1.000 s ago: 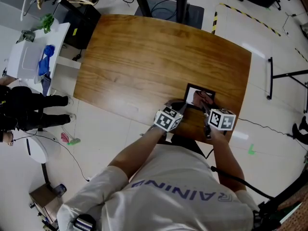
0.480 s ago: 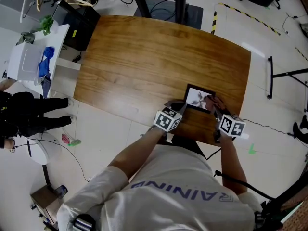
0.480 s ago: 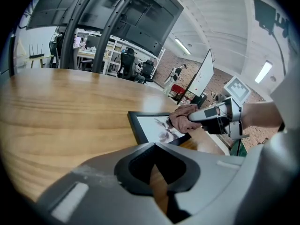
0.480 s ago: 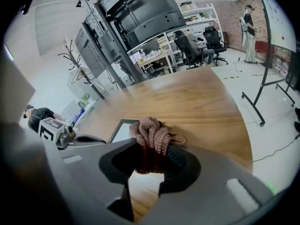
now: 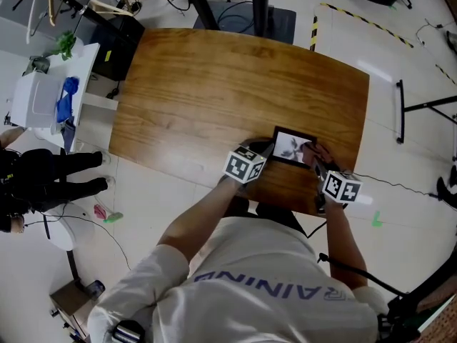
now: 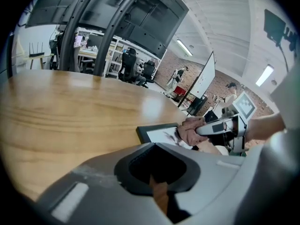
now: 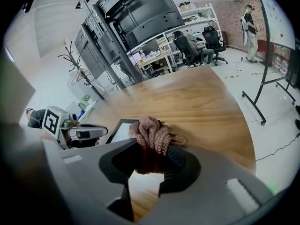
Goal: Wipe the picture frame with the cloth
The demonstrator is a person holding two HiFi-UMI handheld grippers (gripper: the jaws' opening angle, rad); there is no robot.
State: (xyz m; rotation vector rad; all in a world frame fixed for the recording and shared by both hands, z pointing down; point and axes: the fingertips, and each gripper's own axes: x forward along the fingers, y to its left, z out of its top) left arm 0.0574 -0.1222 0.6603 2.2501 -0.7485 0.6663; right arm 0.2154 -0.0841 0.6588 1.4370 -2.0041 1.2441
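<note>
Contact between the left gripper (image 5: 265, 148) and the picture frame (image 5: 290, 146) is hard to judge. From the head view its tip sits at the frame's left edge. In the left gripper view the grey housing hides the frame's near edge. There the jaws stand nearly together with nothing between them, and only a thin sliver of wood shows in the gap. The frame's picture is too small to read, just grey marks on white. Its right end is covered by the cloth (image 5: 313, 153), which the right gripper (image 5: 315, 160) has clamped tight. In the right gripper view the bunched cloth (image 7: 152, 136) fills the dark recess between the jaws and bulges over the top.

The frame is a flat black rectangle lying face up near the table's front right corner. The cloth is a pinkish-brown knit, ribbed and crumpled. The table (image 5: 214, 84) is glossy, warm wood with a long grain, rounded corners and a curved far edge.

At the far left, a person in dark clothes (image 5: 43, 171) is cut off by the picture edge. Beside them a white cart (image 5: 39, 91) carries something blue (image 5: 66, 95). The floor is pale tile, with cables trailing across it. Yellow-and-black tape (image 5: 364, 21) runs behind the table, and a black stand (image 5: 401, 114) rises to the right. A green mark (image 5: 376, 221) lies on the floor near the right gripper's marker cube (image 5: 340, 186).
</note>
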